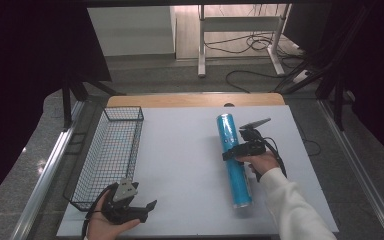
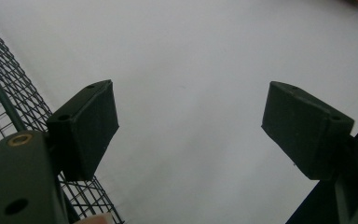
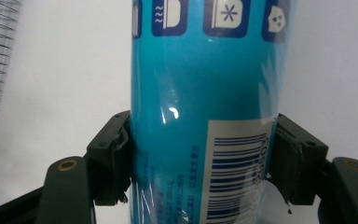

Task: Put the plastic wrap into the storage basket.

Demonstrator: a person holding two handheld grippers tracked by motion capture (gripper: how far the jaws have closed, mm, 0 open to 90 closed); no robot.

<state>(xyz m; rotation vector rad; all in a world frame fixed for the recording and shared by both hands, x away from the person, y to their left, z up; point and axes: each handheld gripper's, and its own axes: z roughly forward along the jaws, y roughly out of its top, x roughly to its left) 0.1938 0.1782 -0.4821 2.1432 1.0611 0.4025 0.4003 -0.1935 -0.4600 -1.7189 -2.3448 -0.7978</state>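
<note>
Gripping a blue roll [image 1: 234, 160] on a white table [image 1: 190, 150], the right tongs [image 1: 236, 152] clamp its middle.

Beyond the table's wooden far edge lie a grey floor, loose cables and a white desk frame, with dark curtains at both sides. From above, the roll lies lengthwise under the right tongs, and a wire basket [image 1: 111, 155] sits just beyond the left tongs [image 1: 147, 210], well apart from the roll. The right gripper view adds a barcode and small icons on the roll [image 3: 205, 116], pads pressed against both sides. The left gripper view shows the left tongs [image 2: 189, 126] spread open over bare tabletop, basket mesh [image 2: 4, 102] beside one jaw.
</note>
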